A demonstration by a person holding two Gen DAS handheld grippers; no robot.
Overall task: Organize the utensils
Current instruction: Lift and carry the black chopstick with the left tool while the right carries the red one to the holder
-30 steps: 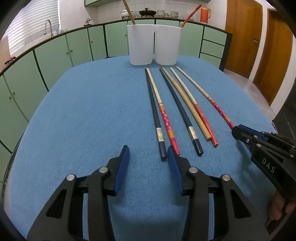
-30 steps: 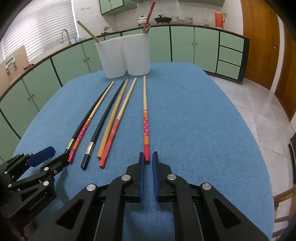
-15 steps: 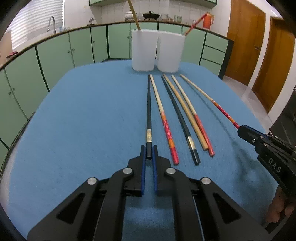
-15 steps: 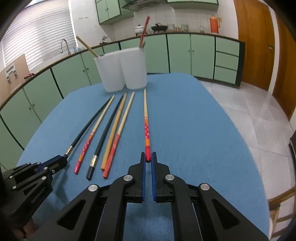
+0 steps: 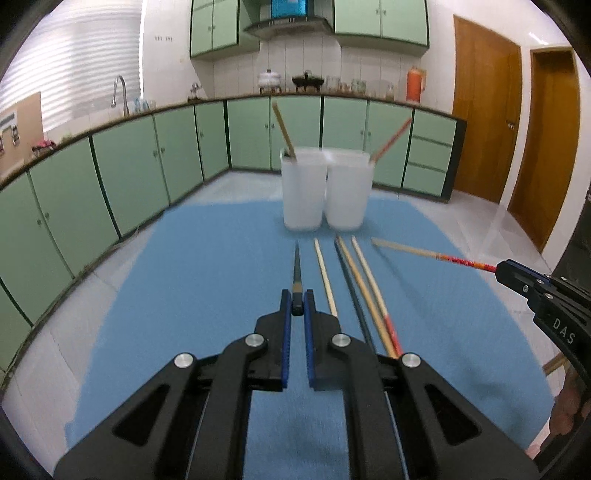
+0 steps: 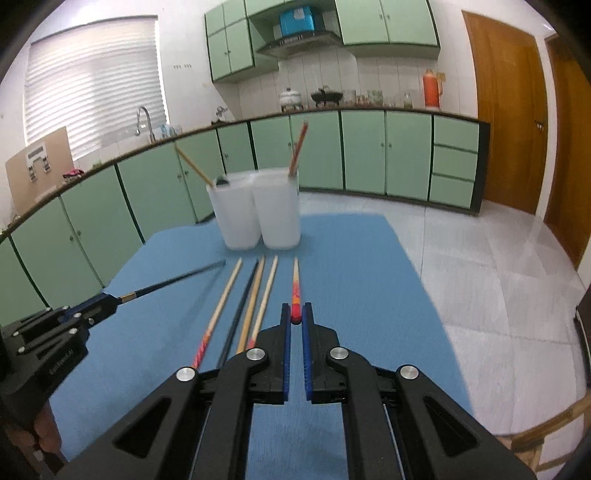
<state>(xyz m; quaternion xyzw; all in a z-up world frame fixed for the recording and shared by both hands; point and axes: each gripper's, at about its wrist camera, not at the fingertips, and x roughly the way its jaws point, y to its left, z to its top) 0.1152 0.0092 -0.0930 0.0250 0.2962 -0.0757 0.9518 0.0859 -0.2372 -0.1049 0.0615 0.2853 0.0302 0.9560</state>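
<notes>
Clamping the black chopstick (image 5: 297,271) by its end, the left gripper (image 5: 297,308) holds it above the blue tabletop (image 5: 207,280). The right gripper (image 6: 295,319) pinches the red-ended chopstick (image 6: 295,288), both pointing toward two white cups (image 6: 258,210).

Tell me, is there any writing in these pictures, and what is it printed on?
"DAS": white letters on the black body of the right gripper, seen from the left wrist camera.
Pale lettering on the body of the left gripper, seen from the right wrist camera: too blurred to read.
Markings on the cardboard panel by the window: shapes only, not legible.
The blue box above the range hood: no readable text.
</notes>
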